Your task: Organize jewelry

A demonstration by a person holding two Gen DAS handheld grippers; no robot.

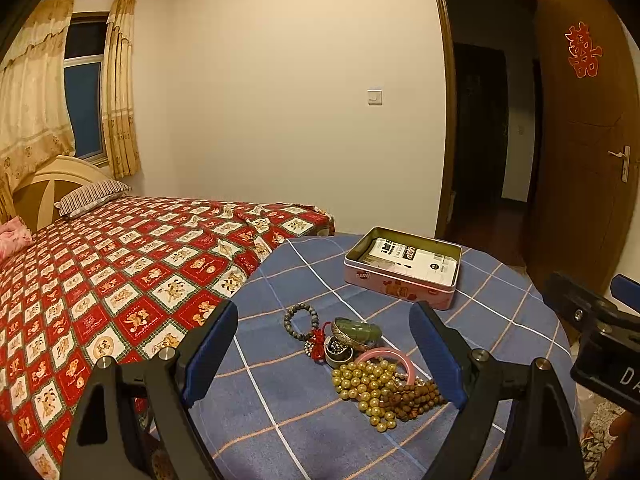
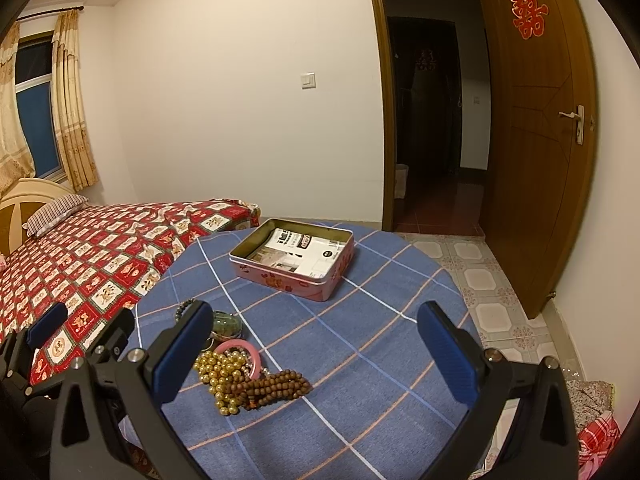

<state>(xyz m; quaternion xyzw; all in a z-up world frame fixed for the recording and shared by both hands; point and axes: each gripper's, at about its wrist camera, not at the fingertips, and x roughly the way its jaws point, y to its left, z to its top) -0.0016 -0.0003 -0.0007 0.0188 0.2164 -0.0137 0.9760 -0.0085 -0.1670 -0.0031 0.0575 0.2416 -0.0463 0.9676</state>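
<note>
Bed (image 1: 120, 264) with red patterned cover sits along the left wall, brown door (image 2: 532, 140) swung open on the right. Round desk (image 2: 360, 360) in blue checked cloth just beside the bed's foot.

Pink tin (image 1: 402, 268) at the far side of the desk, lid off, printed paper packets lying inside.

Left gripper (image 1: 324, 356): jaws wide, holding nothing, hovering over the jewelry pile. Right gripper (image 2: 316, 356): jaws wide too, empty, over bare cloth just right of the pile.

Jewelry all heaped near the desk's front edge, well apart from the tin:
- gold pearl strand (image 1: 366, 384), bunched up, touching the brown wooden bead strand (image 1: 416, 396) on its right
- pink bangle (image 1: 390, 358) lying partly over the pearls
- green stone piece in a metal setting (image 1: 352, 332) behind the bangle
- grey bead bracelet (image 1: 300, 320), leftmost, flat on the cloth
- small round tin of dark beads (image 1: 339, 350) beside a red knotted tassel (image 1: 318, 340)
</note>
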